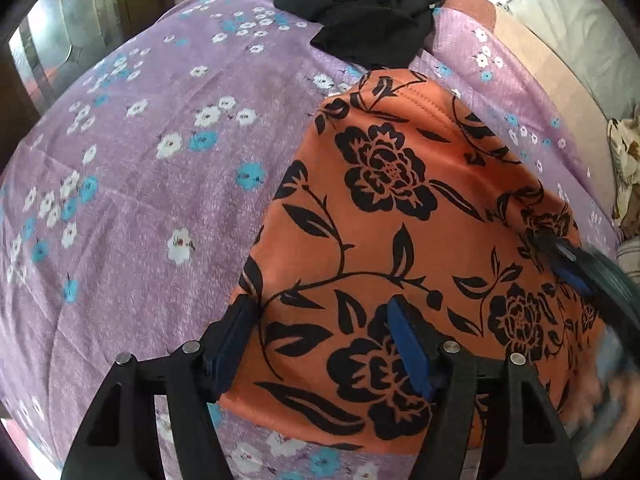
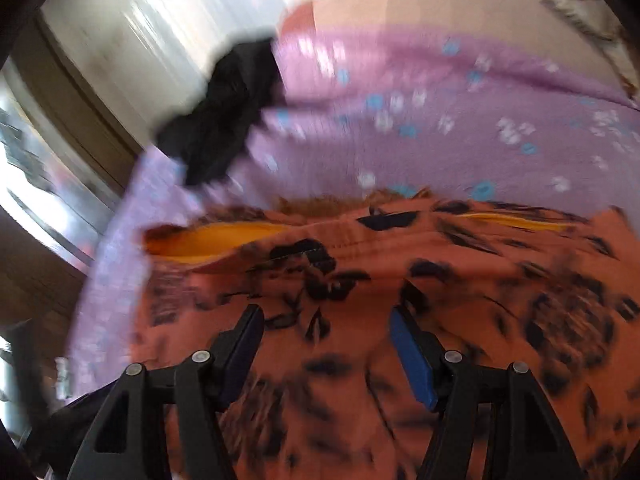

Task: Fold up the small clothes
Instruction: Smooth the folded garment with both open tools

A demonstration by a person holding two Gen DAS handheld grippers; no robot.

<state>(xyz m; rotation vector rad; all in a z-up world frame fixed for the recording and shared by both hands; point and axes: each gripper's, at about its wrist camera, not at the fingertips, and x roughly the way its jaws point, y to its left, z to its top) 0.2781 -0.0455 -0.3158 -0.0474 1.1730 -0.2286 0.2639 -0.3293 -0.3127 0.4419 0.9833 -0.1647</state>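
garment (image 1: 400, 208): orange, black roses | bedsheet (image 1: 140, 160): lilac, white and blue flowers | far cloth (image 1: 368, 12): black

I see the orange floral garment (image 1: 400, 220) as smooth cloth with a faint sheen, black printed flowers and a stitched hem at its 12 o'clock edge. The lilac bedsheet (image 1: 140, 200) under it looks matt, slightly grainy cotton. The black garment (image 1: 360, 12) is soft, dull knit. My left gripper (image 1: 320, 344) is matt black plastic with bright metal pins and blue rubbery pads (image 1: 408, 352).
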